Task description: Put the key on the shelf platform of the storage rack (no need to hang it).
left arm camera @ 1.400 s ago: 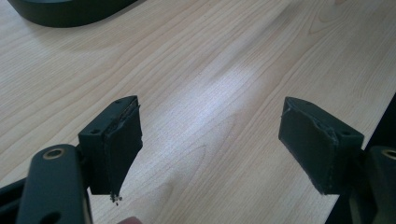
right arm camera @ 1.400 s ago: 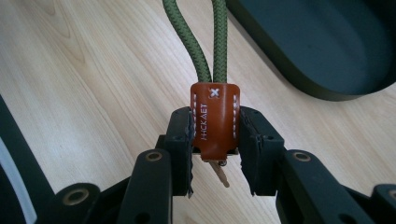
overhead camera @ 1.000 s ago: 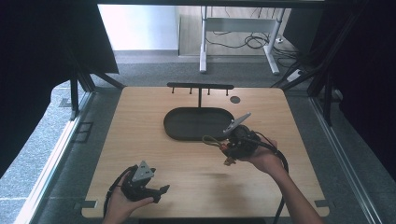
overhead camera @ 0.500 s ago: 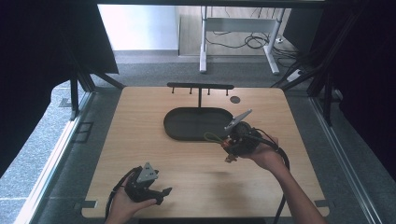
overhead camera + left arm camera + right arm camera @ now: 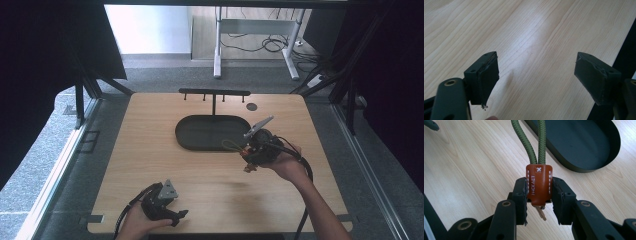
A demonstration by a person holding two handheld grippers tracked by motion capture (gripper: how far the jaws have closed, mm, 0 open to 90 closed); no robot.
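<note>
Item: my right gripper (image 5: pixel 539 202) pinches the brown leather tab (image 5: pixel 539 185) of a green cord loop (image 5: pixel 535 142) just beside the dark oval tray (image 5: pixel 210 132), loop pointing trayward; left gripper (image 5: pixel 162 202) spread, empty, near desk (image 5: pixel 150 150) edge.

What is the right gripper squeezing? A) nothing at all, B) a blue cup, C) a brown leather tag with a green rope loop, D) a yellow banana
C: in the right gripper view, the right gripper has its jaws closed on the sides of a brown leather tag, and a green rope loop comes out of the tag's top.
</note>
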